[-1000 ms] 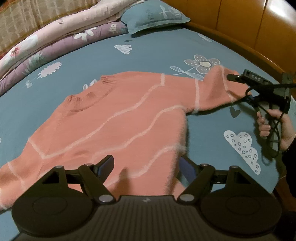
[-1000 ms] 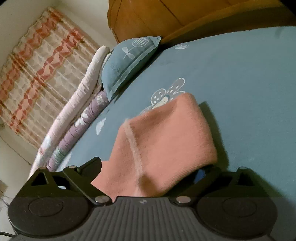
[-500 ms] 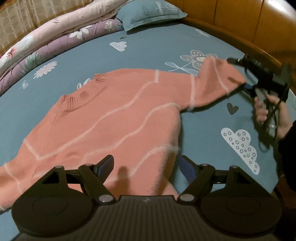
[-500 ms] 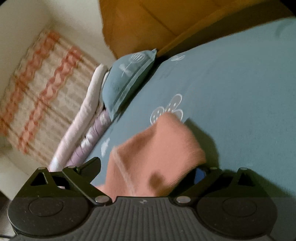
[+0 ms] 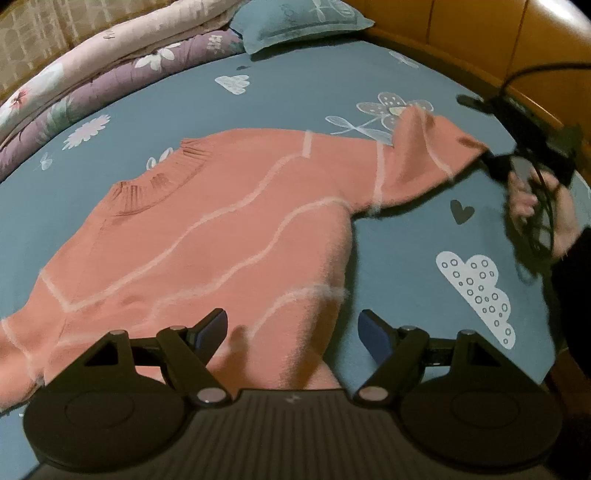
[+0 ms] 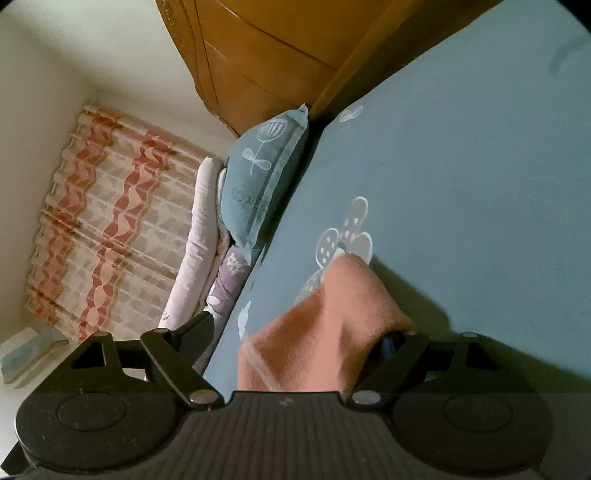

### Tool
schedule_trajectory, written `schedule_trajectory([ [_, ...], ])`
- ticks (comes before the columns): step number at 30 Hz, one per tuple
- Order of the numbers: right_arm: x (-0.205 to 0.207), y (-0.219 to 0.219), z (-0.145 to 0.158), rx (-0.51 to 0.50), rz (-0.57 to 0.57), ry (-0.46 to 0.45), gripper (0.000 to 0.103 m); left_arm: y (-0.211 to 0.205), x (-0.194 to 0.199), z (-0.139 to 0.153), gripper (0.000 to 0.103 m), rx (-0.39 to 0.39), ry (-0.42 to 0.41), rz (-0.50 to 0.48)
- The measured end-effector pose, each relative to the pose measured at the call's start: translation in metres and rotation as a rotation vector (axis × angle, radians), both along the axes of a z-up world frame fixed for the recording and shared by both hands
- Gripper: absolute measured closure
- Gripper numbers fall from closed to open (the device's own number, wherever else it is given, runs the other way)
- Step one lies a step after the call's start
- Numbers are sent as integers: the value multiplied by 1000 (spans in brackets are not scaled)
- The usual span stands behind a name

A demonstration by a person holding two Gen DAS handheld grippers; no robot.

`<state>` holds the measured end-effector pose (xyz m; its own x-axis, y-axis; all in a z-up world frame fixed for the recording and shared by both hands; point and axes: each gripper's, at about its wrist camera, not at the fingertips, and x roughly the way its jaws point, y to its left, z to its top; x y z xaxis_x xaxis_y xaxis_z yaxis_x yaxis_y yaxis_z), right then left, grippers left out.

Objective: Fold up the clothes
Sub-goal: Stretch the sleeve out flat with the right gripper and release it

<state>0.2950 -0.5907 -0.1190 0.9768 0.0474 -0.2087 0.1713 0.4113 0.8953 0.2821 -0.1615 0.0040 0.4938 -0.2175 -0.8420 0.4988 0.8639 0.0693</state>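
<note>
Sweater [image 5: 229, 236] flat, face-up on the bed [image 5: 332, 92]; its sleeve cuff [image 5: 439, 147] has lifted off the bed (sleeve fold starting). Right gripper [image 6: 299, 332] fingers just narrowed around the cuff, grip unclear. Left gripper [image 5: 291, 328] fingers released over the hem.

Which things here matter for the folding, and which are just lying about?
In the job:
- salmon sweater
- its sleeve, lifted at the right gripper
- left gripper, open above the hem

Lying about:
- blue pillow
- rolled quilts
- curtain
</note>
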Motion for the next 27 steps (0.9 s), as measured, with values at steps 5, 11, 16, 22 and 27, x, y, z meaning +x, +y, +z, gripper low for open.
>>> schedule_trajectory([
  [5, 12, -4, 6, 25, -9, 24, 18, 0, -2, 2, 25, -1, -5, 0],
  [11, 9, -16, -6, 12, -40, 193, 92, 2, 0, 1, 25, 4, -4, 20],
  [16, 0, -5, 41, -231, -18, 179, 92, -1, 0, 4, 25, -2, -12, 6],
  [22, -9, -2, 108, -503, -29, 171, 92, -5, -1, 9, 25, -12, -30, -12],
  [27, -24, -10, 134, -645, -78, 203, 92, -5, -1, 12, 25, -23, -39, -20],
])
